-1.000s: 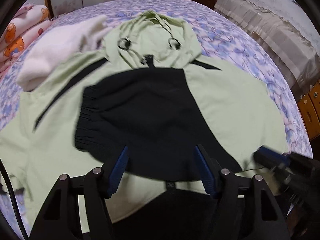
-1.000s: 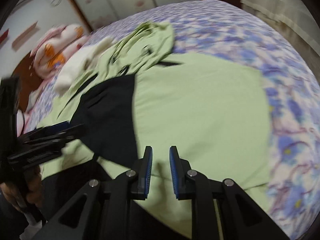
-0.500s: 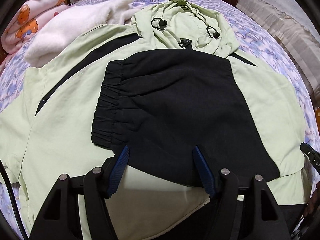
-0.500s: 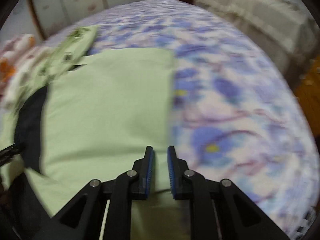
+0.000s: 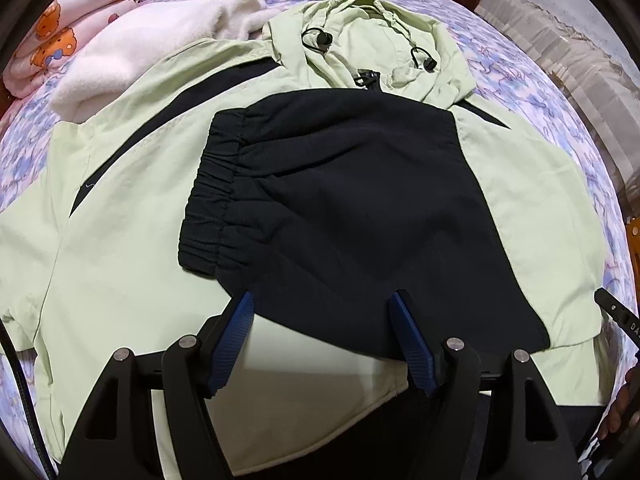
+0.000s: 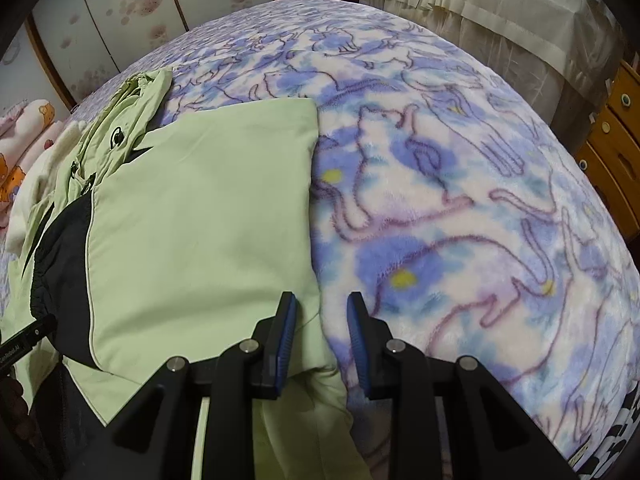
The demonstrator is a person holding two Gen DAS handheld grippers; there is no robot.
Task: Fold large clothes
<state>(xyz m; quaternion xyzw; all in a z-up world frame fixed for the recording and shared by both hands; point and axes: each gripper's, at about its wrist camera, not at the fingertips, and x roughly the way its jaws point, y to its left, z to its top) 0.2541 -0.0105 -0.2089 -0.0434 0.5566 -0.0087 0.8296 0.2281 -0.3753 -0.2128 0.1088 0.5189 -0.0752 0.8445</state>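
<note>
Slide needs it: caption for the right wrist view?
Open right gripper poised over the folded green jacket's edge on a floral blanket.

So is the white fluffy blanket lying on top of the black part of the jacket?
No, the white fluffy blanket lies up by the green jacket's shoulder, well apart from the black part.

Right gripper [image 6: 320, 312] jaws slightly apart, just been opening — nothing pinched, poised over the green jacket [image 6: 200, 216] edge on purple cat-print blanket [image 6: 460, 200].
</note>
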